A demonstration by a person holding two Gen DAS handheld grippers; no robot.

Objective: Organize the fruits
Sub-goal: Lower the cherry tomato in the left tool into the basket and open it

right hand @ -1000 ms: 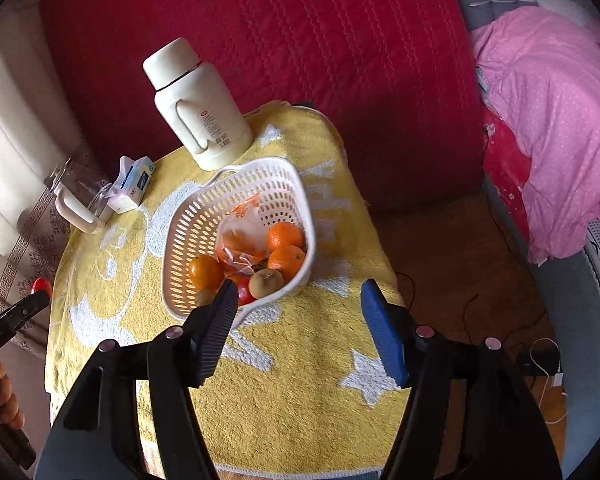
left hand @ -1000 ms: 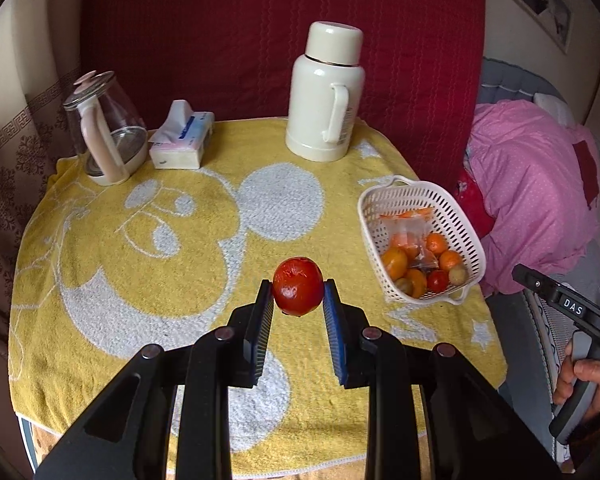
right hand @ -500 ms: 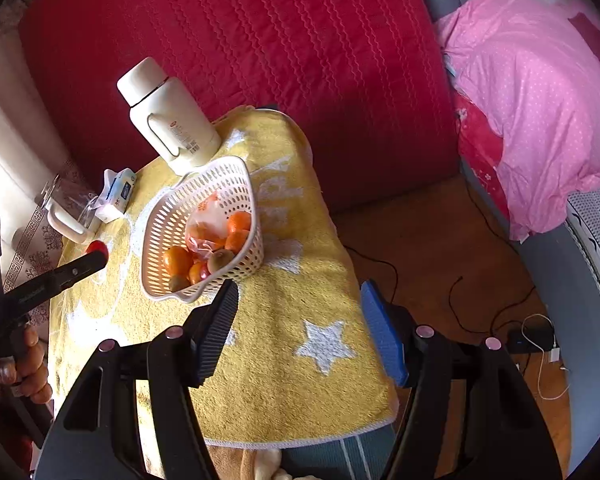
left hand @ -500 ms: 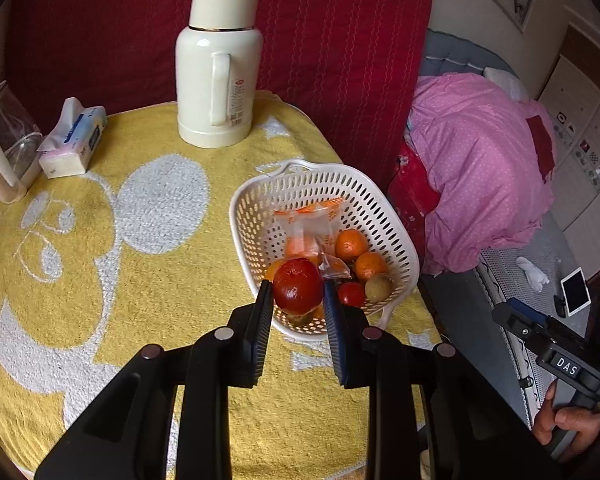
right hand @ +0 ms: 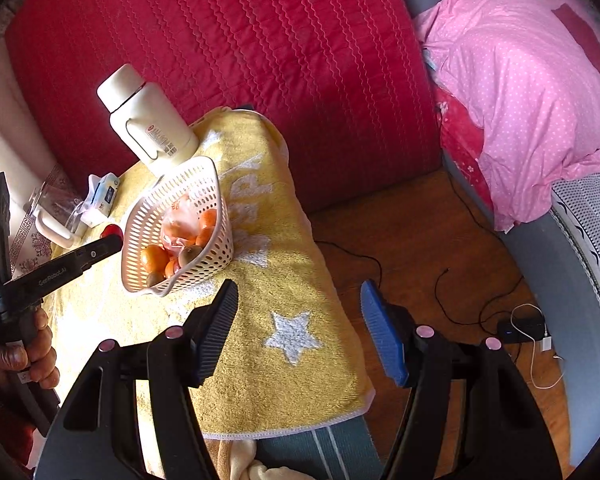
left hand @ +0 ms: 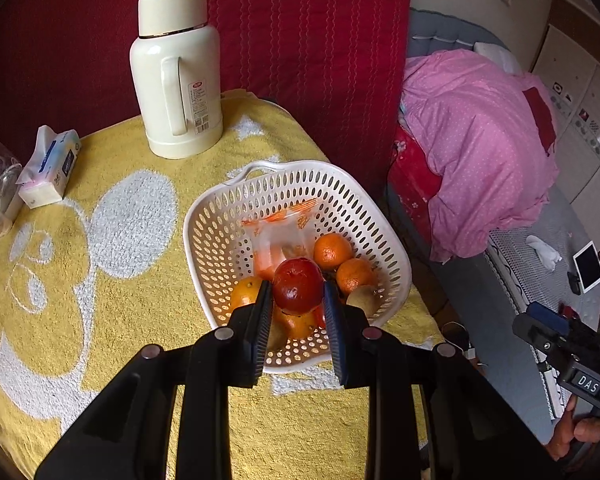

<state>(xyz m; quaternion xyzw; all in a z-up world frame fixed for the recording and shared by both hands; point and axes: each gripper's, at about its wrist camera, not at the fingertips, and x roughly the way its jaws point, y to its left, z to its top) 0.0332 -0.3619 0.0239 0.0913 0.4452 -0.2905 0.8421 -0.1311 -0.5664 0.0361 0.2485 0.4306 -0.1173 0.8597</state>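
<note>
- Cream plastic thermos flask (left hand: 176, 76) stands upright on the yellow towel-covered table (left hand: 112, 160).
- Left gripper (left hand: 296, 312) pinches a round red fruit (left hand: 298, 285) above the white perforated plastic basket (left hand: 220, 224) of oranges.
- Right gripper (right hand: 296, 330) gapes, nothing between its pads.

Left tool (left hand: 298, 304) grips a red fruit (left hand: 298, 285) over the white basket (left hand: 220, 216).

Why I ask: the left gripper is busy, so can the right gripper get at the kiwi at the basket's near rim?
Probably yes. The right gripper is open and empty, with bare towel between it and the basket; the kiwi lies uncovered.
</note>
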